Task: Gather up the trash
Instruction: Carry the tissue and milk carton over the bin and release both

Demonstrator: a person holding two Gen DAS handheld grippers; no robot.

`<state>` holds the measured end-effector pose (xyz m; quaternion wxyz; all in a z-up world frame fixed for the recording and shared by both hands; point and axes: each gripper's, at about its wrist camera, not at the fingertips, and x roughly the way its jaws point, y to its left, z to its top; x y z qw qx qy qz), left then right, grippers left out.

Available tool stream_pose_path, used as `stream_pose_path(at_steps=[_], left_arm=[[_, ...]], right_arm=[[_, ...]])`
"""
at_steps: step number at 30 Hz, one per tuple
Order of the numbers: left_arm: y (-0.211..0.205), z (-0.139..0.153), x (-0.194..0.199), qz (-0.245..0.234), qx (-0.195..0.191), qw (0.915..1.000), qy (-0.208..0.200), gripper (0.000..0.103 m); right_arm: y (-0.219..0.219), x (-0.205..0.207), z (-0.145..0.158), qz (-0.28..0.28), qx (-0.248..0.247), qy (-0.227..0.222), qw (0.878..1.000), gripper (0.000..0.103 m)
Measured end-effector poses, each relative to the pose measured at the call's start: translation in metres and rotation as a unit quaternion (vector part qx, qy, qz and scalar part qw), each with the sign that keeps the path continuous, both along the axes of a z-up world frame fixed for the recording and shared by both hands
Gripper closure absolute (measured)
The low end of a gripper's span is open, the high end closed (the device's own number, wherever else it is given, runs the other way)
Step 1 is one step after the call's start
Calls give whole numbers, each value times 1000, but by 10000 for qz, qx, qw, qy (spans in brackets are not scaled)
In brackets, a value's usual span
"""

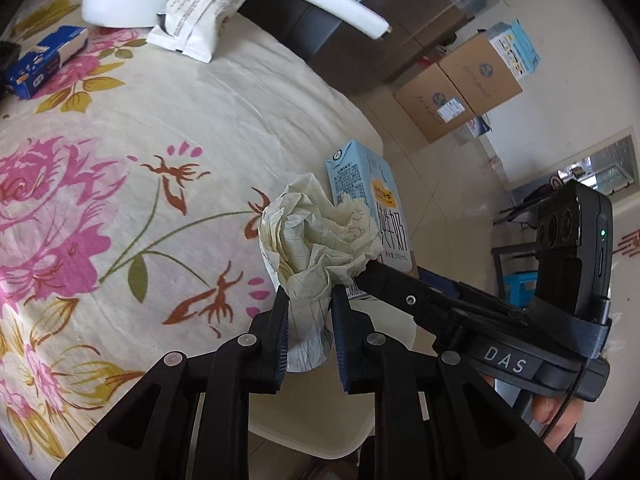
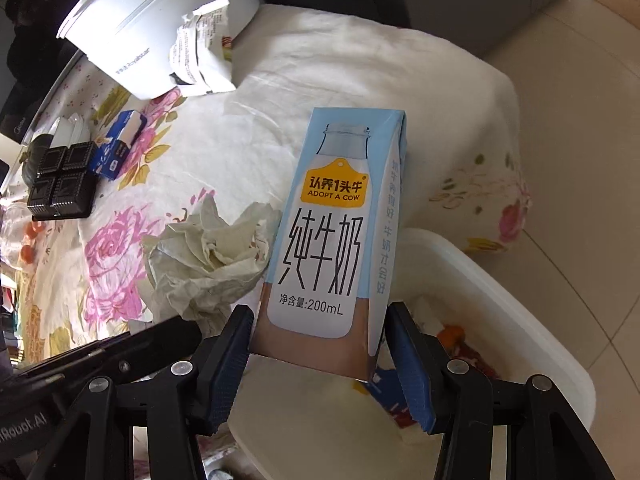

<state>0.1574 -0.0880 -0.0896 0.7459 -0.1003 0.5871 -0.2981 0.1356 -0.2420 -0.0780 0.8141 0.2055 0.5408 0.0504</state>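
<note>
Between the left gripper jaws sits a crumpled paper wad, pinched tight at its twisted stem and held just beside the milk carton. Over on the right gripper, the jaws are clamped on that carton's lower end, holding it upright. Right below both sits a white bin with some scraps inside, can't tell what exactly, next to the floral tablecloth.

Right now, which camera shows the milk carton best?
The right wrist view: the milk carton fills the centre, front label fully readable, clamped by the right gripper. The left wrist view shows only its top and one side, half hidden behind the crumpled paper.
</note>
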Motion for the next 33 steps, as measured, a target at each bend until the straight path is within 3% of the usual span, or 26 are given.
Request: stream_pose_path(at_steps=[8,15,21,26,33], left_arm=[[-31,-13,-25,-480,207,9986,2,82],[-48,-26,-31,-741,506,9960,-13,82],[-52,-36,-31,-762,595,9952,137,82],[-53,-35,-32,-844,685,9941,30,80],[-54,-42,-32,-885,782,9928,206,72]], right_arm=[[-26,-26,6,-155,-105,44,9998,44],[-27,-34,-7,33,-349,398,9986,44],[-29,-32,-22,38,-382,730,9966,44],[-26,-30,-23,61,-402,727,9965,44],[-23,-27,-26,90,-369,764,9964,43]])
